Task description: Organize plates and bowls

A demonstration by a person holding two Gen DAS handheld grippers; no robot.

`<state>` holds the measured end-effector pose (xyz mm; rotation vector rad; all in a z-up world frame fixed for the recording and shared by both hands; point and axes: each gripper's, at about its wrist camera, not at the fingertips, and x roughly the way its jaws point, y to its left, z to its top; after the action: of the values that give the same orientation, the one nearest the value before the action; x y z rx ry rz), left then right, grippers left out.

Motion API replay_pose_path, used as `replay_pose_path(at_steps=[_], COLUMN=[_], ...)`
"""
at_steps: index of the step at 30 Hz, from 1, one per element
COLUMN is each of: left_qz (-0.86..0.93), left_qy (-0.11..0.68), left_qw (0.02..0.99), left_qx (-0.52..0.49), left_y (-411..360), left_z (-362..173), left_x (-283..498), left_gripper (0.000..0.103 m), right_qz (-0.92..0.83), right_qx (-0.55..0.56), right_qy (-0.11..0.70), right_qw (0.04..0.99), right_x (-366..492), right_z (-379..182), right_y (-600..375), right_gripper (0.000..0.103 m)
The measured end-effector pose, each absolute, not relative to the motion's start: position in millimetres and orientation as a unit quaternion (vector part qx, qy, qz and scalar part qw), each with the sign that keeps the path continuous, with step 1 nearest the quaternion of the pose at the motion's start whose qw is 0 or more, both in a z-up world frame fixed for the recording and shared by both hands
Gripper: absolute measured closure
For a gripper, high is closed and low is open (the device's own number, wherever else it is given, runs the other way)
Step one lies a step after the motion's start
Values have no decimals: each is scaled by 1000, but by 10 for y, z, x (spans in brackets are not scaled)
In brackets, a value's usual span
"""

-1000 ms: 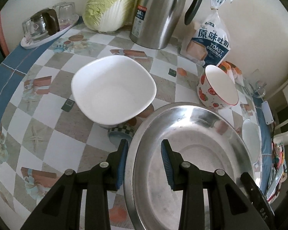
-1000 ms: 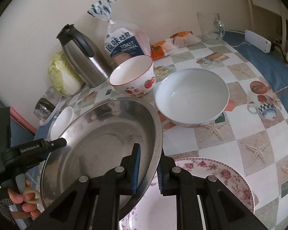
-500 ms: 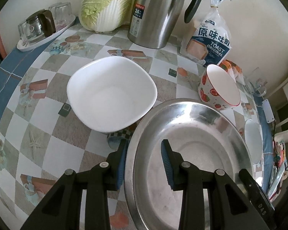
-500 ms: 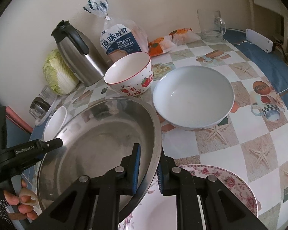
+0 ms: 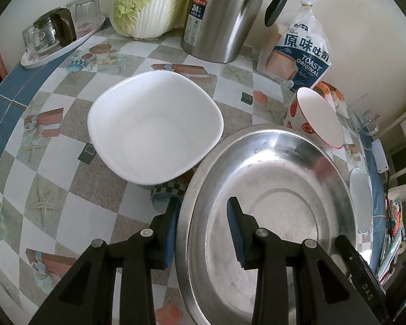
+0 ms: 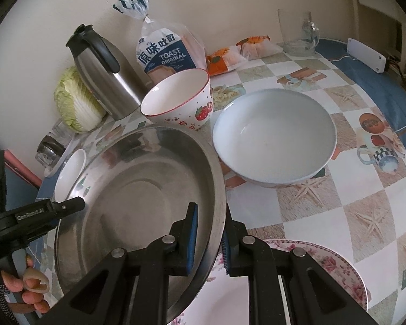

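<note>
A wide steel basin (image 5: 270,189) hangs tilted over the checked tablecloth, held by both grippers. My left gripper (image 5: 203,203) is shut on its left rim, one pad outside and one on the inner wall. My right gripper (image 6: 209,211) is shut on the opposite rim of the basin (image 6: 138,189). A white square bowl (image 5: 154,127) stands left of the basin. Behind the basin stands a strawberry-print bowl (image 6: 176,100), and to its right a pale round bowl (image 6: 273,135). A floral plate (image 6: 338,270) lies under my right gripper.
Along the wall stand a steel thermos jug (image 5: 219,16), a cabbage (image 5: 149,2) and a toast bag (image 5: 297,54). A tray of glasses (image 5: 54,40) sits at the far left. Snack packets (image 6: 230,57), a glass mug (image 6: 297,32) and a white power strip (image 6: 365,54) are at the right.
The basin and both grippers have crept slightly toward the wall. Both grips look the same.
</note>
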<state>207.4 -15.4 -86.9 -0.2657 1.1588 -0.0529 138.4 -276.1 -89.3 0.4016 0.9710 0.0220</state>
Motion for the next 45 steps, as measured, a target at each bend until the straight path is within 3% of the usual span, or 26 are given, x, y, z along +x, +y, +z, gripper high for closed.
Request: replay_pose_path(at_steps=[26, 30, 37, 41, 45], left_qz=[-24, -26, -19, -16, -13], left_qy=[557, 554, 555, 553, 553], left_qw=[821, 823, 822, 824, 825], left_qx=[-124, -123, -127, -124, -115], left_y=[-140, -144, -113, -100, -121], left_z=[-901, -854, -816, -785, -772], left_x=[2058, 2034, 1992, 1976, 1963], left_gripper=[66, 66, 65, 53, 51], right_qz=[1, -1, -5, -6, -5], right_qx=[182, 176, 168, 167, 163], right_qy=[464, 461, 457, 457, 457], right_qw=[867, 870, 873, 874, 874], right_x=[1415, 1395, 1372, 1357, 1355], right_z=[-875, -830, -760, -733, -721], right_y=[-2749, -2745, -2750, -2755, -2743], right_gripper=[84, 72, 71, 71, 64])
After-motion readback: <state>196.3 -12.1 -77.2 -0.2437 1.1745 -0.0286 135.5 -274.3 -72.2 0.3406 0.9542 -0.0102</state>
